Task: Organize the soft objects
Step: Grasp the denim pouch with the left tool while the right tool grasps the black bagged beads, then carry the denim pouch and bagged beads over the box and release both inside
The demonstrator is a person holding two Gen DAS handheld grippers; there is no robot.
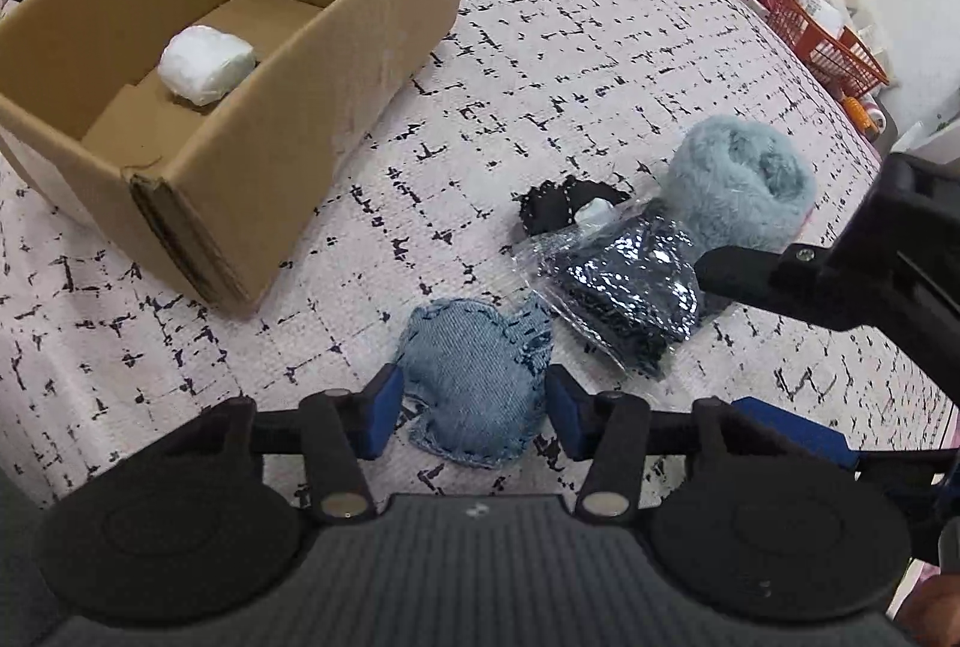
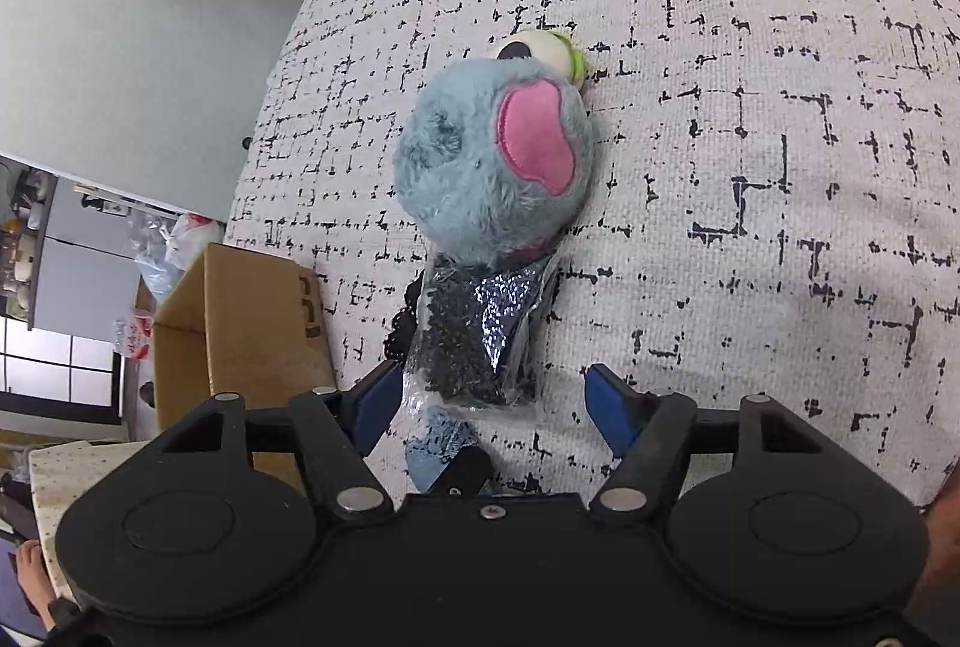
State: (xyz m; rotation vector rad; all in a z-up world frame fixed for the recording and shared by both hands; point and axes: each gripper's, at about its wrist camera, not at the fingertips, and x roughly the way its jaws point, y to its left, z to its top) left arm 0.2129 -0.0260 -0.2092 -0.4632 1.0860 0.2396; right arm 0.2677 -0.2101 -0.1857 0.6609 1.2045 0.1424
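Where the patterned bedspread (image 1: 600, 47) fills both wrist views, the cardboard box (image 1: 270, 119) serves as the landmark: it stands open at the far left of the left wrist view, with a white wrapped bundle (image 1: 207, 65) lying on its floor. Right of the box and nearer the camera, a blue denim pouch (image 1: 474, 377) lies flat on the spread, and the left gripper (image 1: 471, 407) brackets it, one blue pad on each side. The left pad meets the pouch's edge and the right pad sits just beside it; whether they press is not clear. Further right of the box lies a clear packet of dark sequined fabric (image 1: 624, 299), with a small black item (image 1: 552, 206) just beyond it toward the box's far end. Furthest right of the box, a fluffy blue plush toy (image 1: 741, 185) touches the packet. In the right wrist view the right gripper (image 2: 486, 401) straddles the packet's (image 2: 480, 341) near end: the left pad reaches the plastic edge, the right pad stands clear, so the jaws are open. The plush (image 2: 486, 167) shows a pink patch there.
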